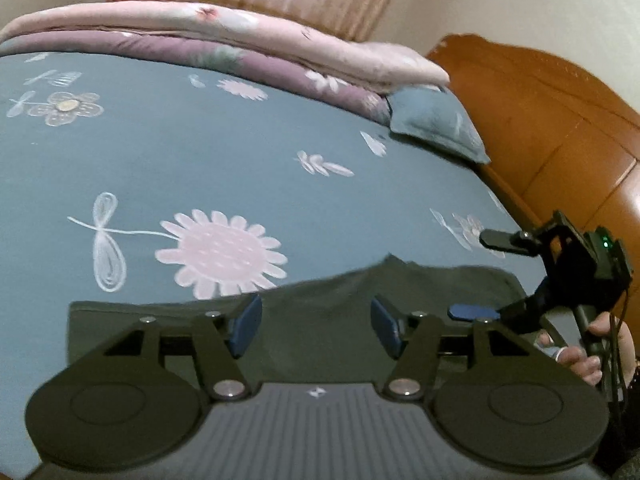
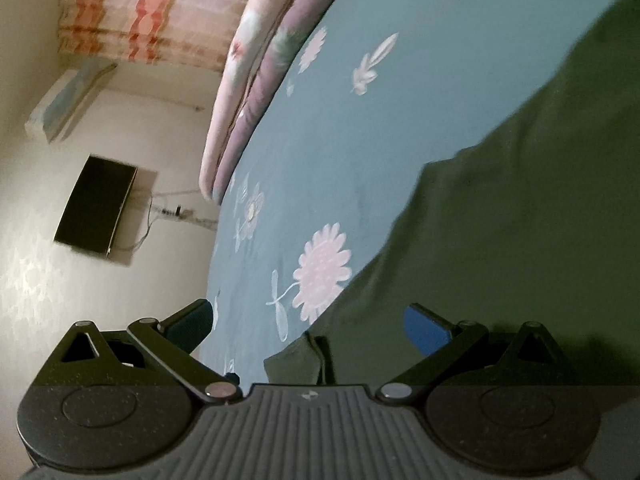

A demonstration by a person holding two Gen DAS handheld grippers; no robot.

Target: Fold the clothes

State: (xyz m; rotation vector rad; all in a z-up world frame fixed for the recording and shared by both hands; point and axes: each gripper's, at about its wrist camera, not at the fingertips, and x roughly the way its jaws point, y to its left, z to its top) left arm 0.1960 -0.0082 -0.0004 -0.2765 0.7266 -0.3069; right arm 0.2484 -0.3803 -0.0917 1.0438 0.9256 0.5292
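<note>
A dark olive-green garment (image 1: 440,284) lies flat on the blue flowered bed sheet (image 1: 200,152), near the bed's front edge. My left gripper (image 1: 316,328) hovers over the garment's middle, open, its blue pads (image 1: 245,326) apart with only cloth below them. My right gripper (image 1: 486,276) is at the garment's right edge, open, held by a hand (image 1: 580,356). In the right wrist view the garment (image 2: 520,220) fills the right side. A folded corner of it (image 2: 300,356) sits between the wide-open fingers of the right gripper (image 2: 310,328), and neither pad touches it.
Folded pink and purple quilts (image 1: 240,40) lie along the bed's far side, with a blue pillow (image 1: 436,124) beside them. A wooden headboard (image 1: 540,120) rises at the right. A dark screen (image 2: 96,210) and an air conditioner (image 2: 68,100) hang on the wall beyond the bed.
</note>
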